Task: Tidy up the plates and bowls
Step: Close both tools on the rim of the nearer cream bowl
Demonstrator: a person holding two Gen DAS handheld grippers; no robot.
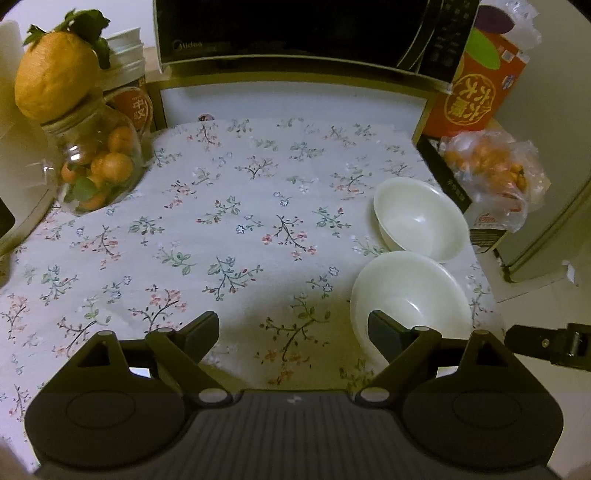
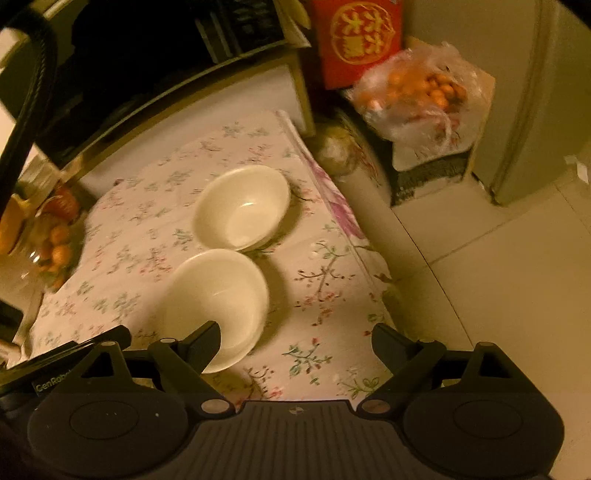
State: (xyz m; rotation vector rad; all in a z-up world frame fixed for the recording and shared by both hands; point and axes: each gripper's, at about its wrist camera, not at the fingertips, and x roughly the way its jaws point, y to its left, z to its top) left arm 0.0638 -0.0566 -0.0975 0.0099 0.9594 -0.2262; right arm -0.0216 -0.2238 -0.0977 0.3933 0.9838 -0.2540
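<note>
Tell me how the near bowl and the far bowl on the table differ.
The near bowl lies close to both grippers; the far bowl sits toward the microwave. The near bowl is partly hidden by gripper fingers; the far bowl shows whole. Both are white, empty, upright, rims almost touching.

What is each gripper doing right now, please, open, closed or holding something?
Left gripper: open, holding nothing.
Right gripper: open, holding nothing; the near bowl lies by its left finger.

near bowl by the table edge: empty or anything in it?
Empty. The near bowl sits upright, showing only bare white interior, as in the left wrist view. The part behind the tongs is hidden.
</note>
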